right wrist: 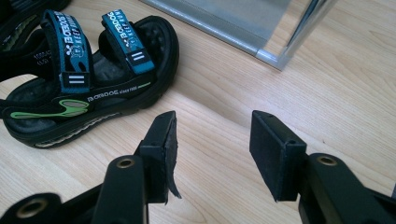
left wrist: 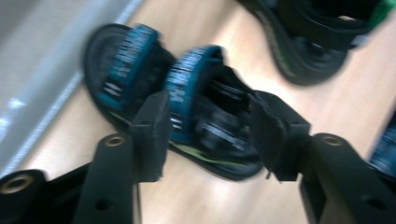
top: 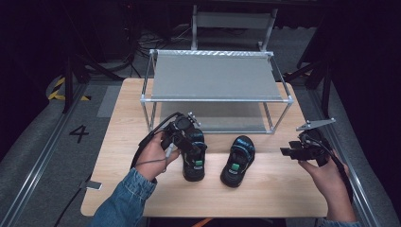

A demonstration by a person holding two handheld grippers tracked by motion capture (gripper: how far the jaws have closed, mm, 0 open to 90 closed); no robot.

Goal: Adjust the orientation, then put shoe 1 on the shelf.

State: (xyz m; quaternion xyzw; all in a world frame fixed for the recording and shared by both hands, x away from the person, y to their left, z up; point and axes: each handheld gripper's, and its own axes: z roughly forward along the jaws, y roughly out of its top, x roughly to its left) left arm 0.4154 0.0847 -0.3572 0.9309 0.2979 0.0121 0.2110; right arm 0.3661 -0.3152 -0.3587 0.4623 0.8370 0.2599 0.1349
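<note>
High view: wooden counter (top: 265, 189) carries a metal-frame shoe rack (top: 215, 75) with grey fabric shelves at the back. Two black sandals with teal straps sit side by side in front of it. Left sandal (top: 195, 163) is under the left gripper (top: 187, 142), which sits right over its heel end. Right sandal (top: 238, 161) lies just beside it, toes pointing towards the rack, nothing touching it. Right gripper (top: 291, 152) hovers near the counter's right edge, well apart from both sandals, jaws pointing left.

Left gripper view: blurred. Jaws stand apart around the rear part of the left sandal (left wrist: 187, 102); the sandal lies flat on the counter between them. Cannot see the pads pressing on it, gaps show on both sides, so reads as released. The other sandal (left wrist: 317, 42) is at top right.

Right gripper view: jaws wide apart with bare wood between them, holding nothing. Right sandal (right wrist: 88, 84) lies up left of the jaws, near but not touching. A corner of the rack's lower shelf (right wrist: 261, 35) is at top right.
</note>
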